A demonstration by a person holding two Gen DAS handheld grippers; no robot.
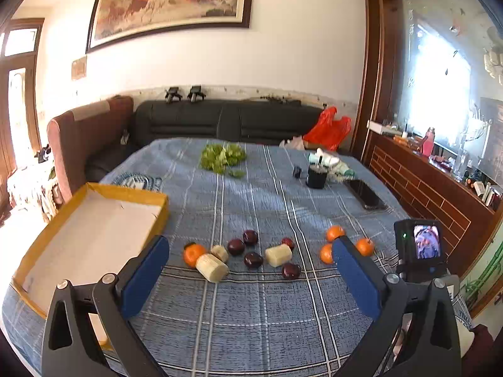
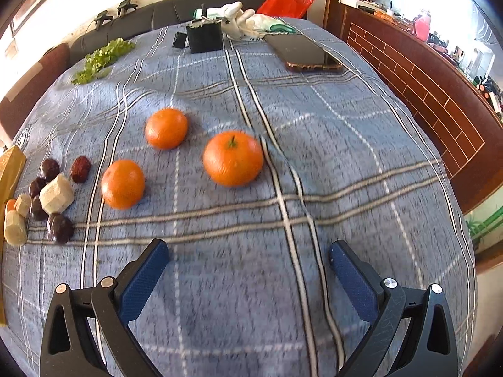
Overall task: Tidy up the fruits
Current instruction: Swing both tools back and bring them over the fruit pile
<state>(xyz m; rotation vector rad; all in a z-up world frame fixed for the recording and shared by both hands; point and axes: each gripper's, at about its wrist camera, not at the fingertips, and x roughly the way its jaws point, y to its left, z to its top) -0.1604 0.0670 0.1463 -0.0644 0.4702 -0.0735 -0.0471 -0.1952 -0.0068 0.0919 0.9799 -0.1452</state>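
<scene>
Pretty much nothing is being sorted yet, judging by how things are lying. The cardboard tray (image 1: 94, 232) is sitting with nothing in it on the left of the blue plaid cloth (image 1: 251, 314), and all the fruit is being left loose on the cloth.

Three oranges (image 2: 233, 158) are being framed right ahead of the right gripper (image 2: 250, 265), which is being held wide with nothing between its fingers. The closest orange is lying near it, not touching. A fourth orange (image 1: 194, 254) is being kept company by the dark red dates (image 1: 253, 259) and the pale cut chunks (image 1: 212, 267) (can't tell what fruit those are) in a mixed cluster in the middle.

The left gripper (image 1: 251, 270) is also being held wide and carrying nothing, hovering back from that cluster with the tray just beside its left finger.

So the whole job is still being waited on: every piece looks like it needs grouping or moving to the tray.
</scene>
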